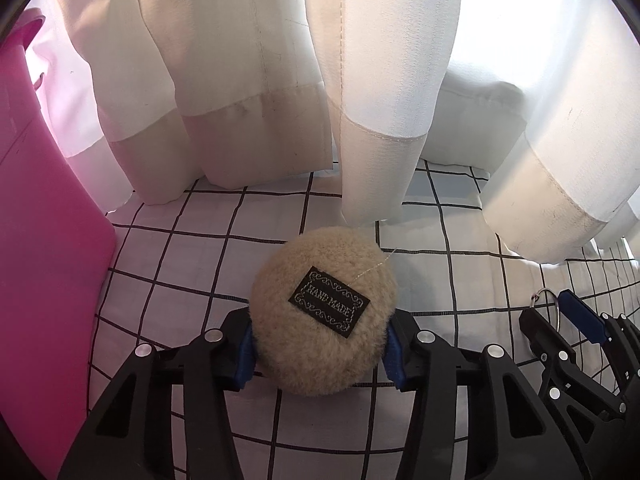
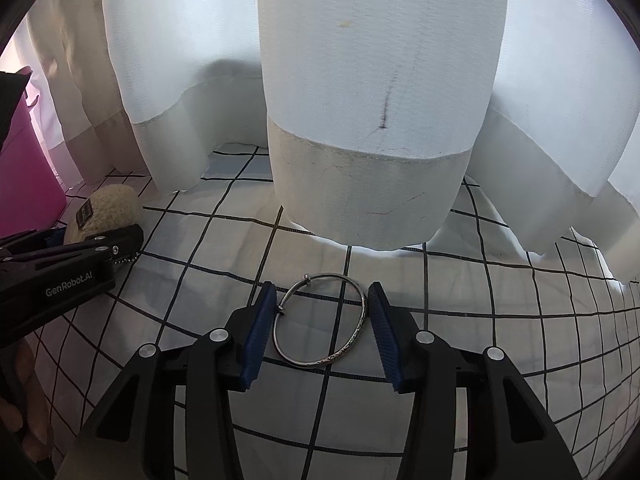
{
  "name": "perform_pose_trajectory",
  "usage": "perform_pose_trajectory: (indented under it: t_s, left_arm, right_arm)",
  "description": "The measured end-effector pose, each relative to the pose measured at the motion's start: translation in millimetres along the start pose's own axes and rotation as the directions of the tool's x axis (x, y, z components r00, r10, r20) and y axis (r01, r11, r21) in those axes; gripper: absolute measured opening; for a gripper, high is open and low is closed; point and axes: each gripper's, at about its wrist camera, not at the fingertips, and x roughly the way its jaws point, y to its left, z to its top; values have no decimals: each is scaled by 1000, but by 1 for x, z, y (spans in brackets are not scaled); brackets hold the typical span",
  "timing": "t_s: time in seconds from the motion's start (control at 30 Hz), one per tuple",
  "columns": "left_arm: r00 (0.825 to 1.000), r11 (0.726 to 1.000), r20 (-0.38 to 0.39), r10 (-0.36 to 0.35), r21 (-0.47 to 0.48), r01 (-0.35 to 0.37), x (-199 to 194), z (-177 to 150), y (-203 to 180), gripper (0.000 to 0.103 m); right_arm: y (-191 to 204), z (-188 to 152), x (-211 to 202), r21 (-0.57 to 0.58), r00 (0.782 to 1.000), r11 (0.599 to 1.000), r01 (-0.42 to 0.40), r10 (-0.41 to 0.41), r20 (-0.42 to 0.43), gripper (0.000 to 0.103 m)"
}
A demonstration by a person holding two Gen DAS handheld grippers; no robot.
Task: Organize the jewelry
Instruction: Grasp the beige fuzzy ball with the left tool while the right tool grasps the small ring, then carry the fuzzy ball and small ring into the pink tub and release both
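Observation:
A round, fluffy beige pouch [image 1: 320,264] with a black "HAND MADE" label lies on the checked cloth. My left gripper [image 1: 319,336] is shut on it, one blue pad pressed into each side. A thin silver bangle [image 2: 316,363] lies flat on the cloth between the blue pads of my right gripper [image 2: 322,298], and both pads touch its rim. In the left wrist view the right gripper [image 1: 555,313] shows at the right edge with the bangle [image 1: 544,291] in it. In the right wrist view the left gripper [image 2: 94,236] and the pouch [image 2: 114,202] are at the left, with a short ball chain [image 2: 127,258] below the finger.
White curtains [image 1: 360,120] hang down to the cloth just beyond both grippers. A pink box [image 1: 48,280] stands at the left, close to the pouch. The white cloth with black grid lines [image 2: 480,340] covers the surface. A person's fingers [image 2: 24,404] show at the lower left.

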Motion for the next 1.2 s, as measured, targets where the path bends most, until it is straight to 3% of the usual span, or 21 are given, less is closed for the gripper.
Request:
perform_pose_trajectory:
  t_s: [0.53, 0.57, 1.2]
  left_arm:
    - [1000, 1000, 13, -22, 6, 22, -43, -34, 6, 48]
    - [1000, 1000, 14, -25, 4, 25, -46, -37, 8, 48]
    - [994, 997, 81, -74, 1, 74, -109, -26, 14, 48]
  right_arm:
    - [-11, -18, -44, 9, 999, 1000, -29, 29, 29, 46]
    - [-18, -9, -42, 11, 999, 999, -31, 31, 30, 46]
    - [-11, -5, -97, -18, 993, 998, -57, 58, 99, 46]
